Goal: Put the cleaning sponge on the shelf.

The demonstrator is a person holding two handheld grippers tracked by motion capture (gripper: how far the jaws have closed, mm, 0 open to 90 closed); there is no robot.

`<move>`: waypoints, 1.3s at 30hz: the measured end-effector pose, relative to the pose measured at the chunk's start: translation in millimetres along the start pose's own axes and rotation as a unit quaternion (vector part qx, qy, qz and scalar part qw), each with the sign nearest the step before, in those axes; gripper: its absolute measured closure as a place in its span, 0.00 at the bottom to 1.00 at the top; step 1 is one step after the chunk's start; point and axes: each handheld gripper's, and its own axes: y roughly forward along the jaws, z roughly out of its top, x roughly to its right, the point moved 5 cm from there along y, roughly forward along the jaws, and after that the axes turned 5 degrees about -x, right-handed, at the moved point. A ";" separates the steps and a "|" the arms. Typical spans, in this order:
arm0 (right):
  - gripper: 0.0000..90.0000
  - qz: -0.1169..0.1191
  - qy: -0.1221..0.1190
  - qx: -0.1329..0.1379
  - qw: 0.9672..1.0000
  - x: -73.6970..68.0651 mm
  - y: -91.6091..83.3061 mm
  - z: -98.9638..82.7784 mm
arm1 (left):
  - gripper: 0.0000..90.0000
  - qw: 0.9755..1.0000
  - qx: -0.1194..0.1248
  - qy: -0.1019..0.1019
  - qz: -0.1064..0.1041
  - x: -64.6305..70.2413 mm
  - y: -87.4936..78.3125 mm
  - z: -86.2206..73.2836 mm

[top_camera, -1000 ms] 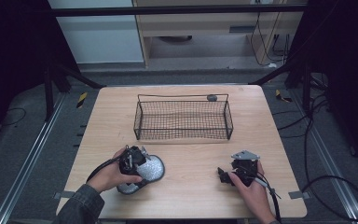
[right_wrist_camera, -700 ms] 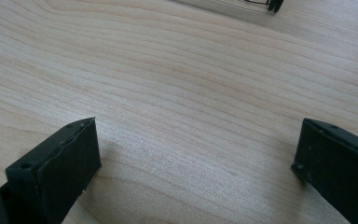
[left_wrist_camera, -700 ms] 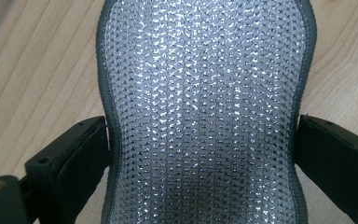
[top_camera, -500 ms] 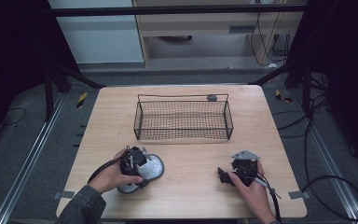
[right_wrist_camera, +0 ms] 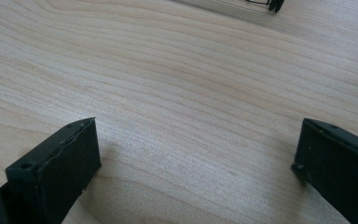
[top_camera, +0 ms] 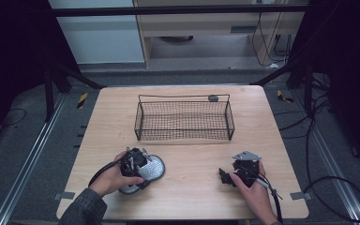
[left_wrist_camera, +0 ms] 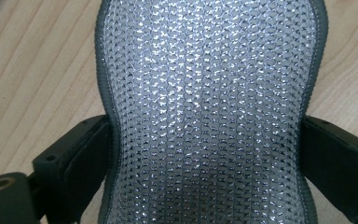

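While gripping silver mesh pad (left_wrist_camera: 205, 116), left hand-held gripper (left_wrist_camera: 205, 158) closed.

- We see a light wooden table (top_camera: 187, 197) with rounded corners, standing on a grey floor.
- We find a black wire basket (top_camera: 183, 119) resting on its far half, near the middle.
- We see a silvery mesh-covered pad (top_camera: 151, 168) lying near the front left edge.

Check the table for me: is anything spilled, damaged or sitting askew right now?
Nothing stands out. The wire basket sits square and upright on the table. The silver mesh pad lies flat on the wood, the left claw closed on its narrow waist. The right claw rests open on bare wood.
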 end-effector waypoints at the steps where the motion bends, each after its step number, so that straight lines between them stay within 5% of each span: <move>1: 0.00 0.000 -0.001 -0.001 1.000 0.0 0.0 -0.1 | 0.08 1.000 -0.001 0.002 0.002 0.6 -0.7 -0.1; 14: 0.00 0.003 0.001 -0.001 1.000 -0.4 -0.4 -0.2 | 0.11 0.999 0.030 0.004 0.020 -1.8 -17.0 2.3; 39: 0.00 0.001 -0.004 0.001 1.000 0.0 0.3 0.1 | 0.11 0.994 0.058 0.059 0.075 -8.8 -63.4 18.9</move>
